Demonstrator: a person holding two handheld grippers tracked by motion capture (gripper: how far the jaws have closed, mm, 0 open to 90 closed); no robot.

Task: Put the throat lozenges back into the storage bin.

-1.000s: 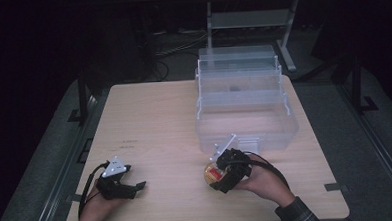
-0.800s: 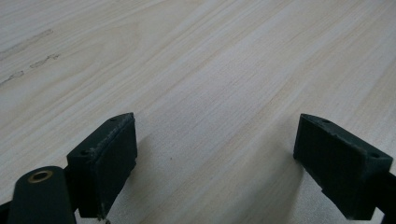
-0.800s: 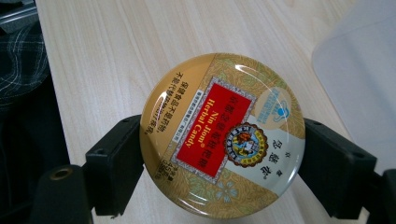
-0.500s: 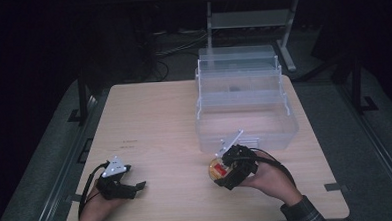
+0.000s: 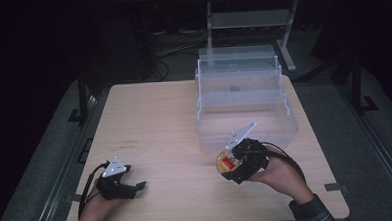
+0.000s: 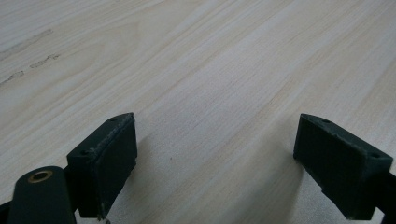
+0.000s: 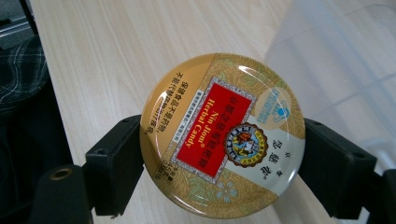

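Right gripper point(image 7: 223, 154) clamped on round candy tin point(image 7: 222, 135) by its rim, tin between jaws, label facing us. We judge slip risk – smooth curved edge, small contact. Clear bin point(image 5: 245, 96) just beyond jaws – could clip wall. Left gripper point(image 6: 229, 163) jaws apart, bare table point(image 6: 210, 70) between.

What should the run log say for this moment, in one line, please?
left gripper: open, low over table | right gripper: shut on candy tin | clear bin: beyond tin, by it
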